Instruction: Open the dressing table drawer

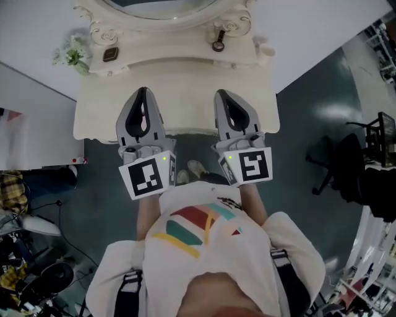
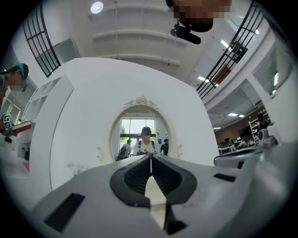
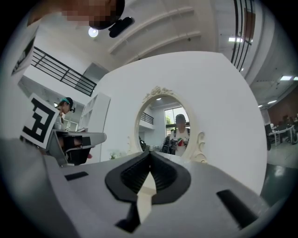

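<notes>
The dressing table (image 1: 185, 80) sits at 12 o'clock, its top under the tips of the left gripper (image 1: 143, 93) and right gripper (image 1: 221, 94). Its drawer is hidden below the top's front edge. Both grippers are held side by side, level, pointing to the mirror (image 1: 162, 5) at 12 o'clock, jaws closed on nothing.

Cream dressing table (image 1: 182, 93) carries flowers (image 1: 73, 52) (left corner) and a mirror (image 1: 162, 7).
</notes>
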A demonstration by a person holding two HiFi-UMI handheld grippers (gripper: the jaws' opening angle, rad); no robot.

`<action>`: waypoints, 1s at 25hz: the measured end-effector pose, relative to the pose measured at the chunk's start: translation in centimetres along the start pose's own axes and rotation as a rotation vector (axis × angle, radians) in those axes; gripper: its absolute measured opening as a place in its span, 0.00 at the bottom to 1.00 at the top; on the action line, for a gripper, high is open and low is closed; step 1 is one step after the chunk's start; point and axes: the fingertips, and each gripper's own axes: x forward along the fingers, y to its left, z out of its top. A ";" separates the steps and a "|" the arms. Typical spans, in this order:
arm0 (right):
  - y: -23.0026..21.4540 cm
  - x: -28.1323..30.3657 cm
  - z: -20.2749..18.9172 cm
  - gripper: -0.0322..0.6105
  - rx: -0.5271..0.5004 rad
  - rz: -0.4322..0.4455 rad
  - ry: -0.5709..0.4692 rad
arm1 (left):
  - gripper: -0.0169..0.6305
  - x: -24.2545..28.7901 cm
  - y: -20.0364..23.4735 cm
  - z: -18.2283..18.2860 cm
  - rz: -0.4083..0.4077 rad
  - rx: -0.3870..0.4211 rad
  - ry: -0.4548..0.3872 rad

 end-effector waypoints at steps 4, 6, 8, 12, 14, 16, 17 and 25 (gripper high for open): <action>-2.3 -2.1 0.2 0.05 -0.007 -0.093 0.001 | 0.05 0.7 -2.9 -0.1 -0.080 -0.006 0.002; -3.3 -3.1 0.2 0.05 -0.008 -0.128 0.003 | 0.05 0.9 -4.1 0.0 -0.110 -0.007 0.002; -4.2 -3.9 0.2 0.05 -0.008 -0.160 0.006 | 0.05 1.0 -5.0 0.1 -0.133 -0.010 -0.002; -5.3 -4.6 0.0 0.05 -0.010 -0.195 0.009 | 0.05 1.3 -6.0 0.0 -0.157 -0.014 -0.003; -5.6 -4.6 -0.1 0.05 -0.008 -0.201 0.010 | 0.05 1.5 -6.4 0.0 -0.167 -0.015 -0.004; -5.8 -4.5 -0.2 0.05 -0.004 -0.204 0.013 | 0.05 1.8 -6.6 0.0 -0.173 -0.016 -0.003; -5.9 -4.3 -0.3 0.05 0.000 -0.205 0.015 | 0.05 2.0 -6.7 0.0 -0.175 -0.016 -0.003; -8.4 -1.8 -2.3 0.05 0.048 -0.199 0.074 | 0.05 4.5 -7.1 -0.4 -0.171 -0.011 -0.006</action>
